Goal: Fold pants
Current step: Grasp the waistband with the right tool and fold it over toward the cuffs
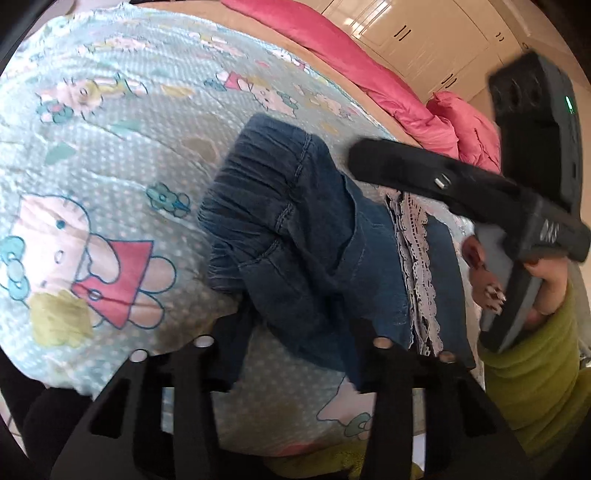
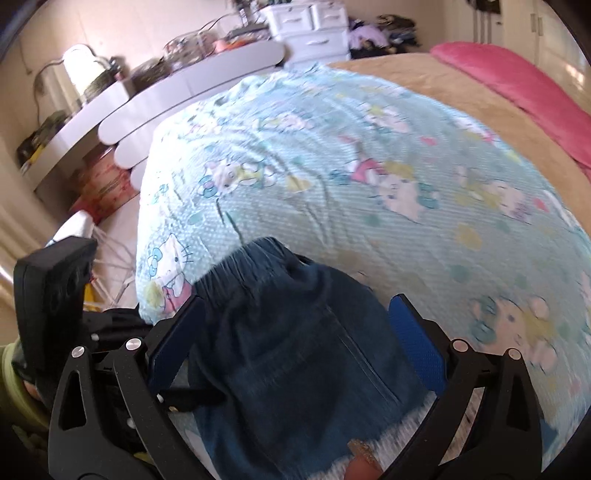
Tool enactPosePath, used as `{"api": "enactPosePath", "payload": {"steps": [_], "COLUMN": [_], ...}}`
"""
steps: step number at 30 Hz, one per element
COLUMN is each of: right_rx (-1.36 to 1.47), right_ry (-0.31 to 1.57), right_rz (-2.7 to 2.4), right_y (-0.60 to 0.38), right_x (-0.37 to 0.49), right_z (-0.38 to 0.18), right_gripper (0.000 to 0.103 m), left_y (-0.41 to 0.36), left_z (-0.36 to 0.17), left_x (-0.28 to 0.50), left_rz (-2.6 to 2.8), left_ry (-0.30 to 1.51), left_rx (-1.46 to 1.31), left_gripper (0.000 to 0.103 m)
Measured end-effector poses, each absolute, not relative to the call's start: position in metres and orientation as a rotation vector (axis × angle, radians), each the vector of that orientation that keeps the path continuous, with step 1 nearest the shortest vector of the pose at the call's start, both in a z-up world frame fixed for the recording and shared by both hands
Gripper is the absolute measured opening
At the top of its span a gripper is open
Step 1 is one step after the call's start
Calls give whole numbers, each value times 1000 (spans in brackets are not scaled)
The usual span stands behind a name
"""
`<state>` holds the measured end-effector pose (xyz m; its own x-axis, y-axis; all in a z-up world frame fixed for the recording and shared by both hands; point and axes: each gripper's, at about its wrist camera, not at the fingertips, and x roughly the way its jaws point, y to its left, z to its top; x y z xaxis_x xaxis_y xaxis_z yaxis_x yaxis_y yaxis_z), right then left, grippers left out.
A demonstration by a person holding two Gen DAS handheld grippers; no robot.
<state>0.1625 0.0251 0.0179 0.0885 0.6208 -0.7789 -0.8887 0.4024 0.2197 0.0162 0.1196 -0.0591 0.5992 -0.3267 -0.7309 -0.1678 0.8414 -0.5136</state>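
Observation:
Dark blue denim pants [image 1: 306,236] with white lace trim [image 1: 417,266] lie folded into a short stack on the light blue cartoon-print blanket [image 1: 110,147]. My left gripper [image 1: 295,354] is open, its fingers at the near edge of the pants. In the left wrist view the right gripper [image 1: 369,155] hovers over the far side of the pants. In the right wrist view my right gripper [image 2: 295,332] is open, its blue-padded fingers [image 2: 417,343] either side of the pants [image 2: 295,350], elastic waistband [image 2: 251,266] pointing away.
A pink duvet [image 1: 369,62] and tan bed sheet [image 2: 461,103] lie beyond the blanket. White cupboards [image 1: 424,33] stand behind. A white headboard and shelf [image 2: 166,92] with clutter, and white drawers [image 2: 310,29], are at the bed's far side. The blanket's edge drops off at left [image 2: 144,258].

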Motion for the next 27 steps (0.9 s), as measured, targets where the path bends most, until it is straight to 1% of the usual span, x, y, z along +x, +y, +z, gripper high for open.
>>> {"api": "enactPosePath", "payload": {"steps": [8, 9, 10, 11, 12, 13, 14, 15, 16, 17, 18, 19, 20, 22, 24, 26, 27], "right_rx": [-430, -451, -462, -465, -467, -463, -447, -428, -405, -371, -350, -318, -284, -209, -141, -89, -65], "right_ry": [1038, 1059, 1078, 1094, 1106, 1097, 1082, 1076, 1070, 1057, 1046, 1035, 1030, 1012, 991, 972, 957], "right_rz": [1243, 1252, 1266, 1282, 1295, 1295, 1302, 1305, 1306, 1309, 1311, 1313, 1317, 1327, 1337, 1345, 1346], "right_y": [69, 74, 78, 79, 81, 80, 76, 72, 67, 58, 52, 44, 35, 15, -7, -26, -38], "right_x": [168, 167, 167, 167, 166, 166, 165, 166, 168, 169, 171, 174, 176, 181, 185, 188, 190], "right_z": [-7, -14, -21, -25, -31, -33, -32, -30, -27, -23, -20, -16, -12, -3, 6, 14, 18], "right_gripper": [94, 92, 89, 75, 65, 64, 61, 55, 51, 44, 38, 35, 32, 31, 30, 30, 30], "left_y": [122, 122, 122, 122, 123, 124, 124, 124, 124, 123, 121, 119, 116, 111, 109, 105, 101], "left_z": [-65, -65, -65, -65, -65, -65, -65, -65, -64, -62, -59, -57, -54, -51, -48, -45, -43], "left_x": [16, 16, 16, 16, 16, 17, 16, 16, 15, 15, 14, 13, 12, 10, 10, 12, 14], "left_rz": [-116, -116, -116, -117, -119, -120, -121, -126, -133, -136, -139, -139, -137, -134, -123, -128, -135], "left_ry": [934, 934, 934, 935, 935, 935, 934, 931, 924, 918, 909, 902, 894, 891, 889, 886, 884], "left_rx": [-612, -612, -615, -617, -621, -626, -630, -634, -637, -636, -625, -613, -599, -585, -584, -593, -598], "left_gripper": [39, 40, 40, 40, 40, 40, 41, 43, 51, 60, 65, 74, 80, 85, 86, 92, 92]}}
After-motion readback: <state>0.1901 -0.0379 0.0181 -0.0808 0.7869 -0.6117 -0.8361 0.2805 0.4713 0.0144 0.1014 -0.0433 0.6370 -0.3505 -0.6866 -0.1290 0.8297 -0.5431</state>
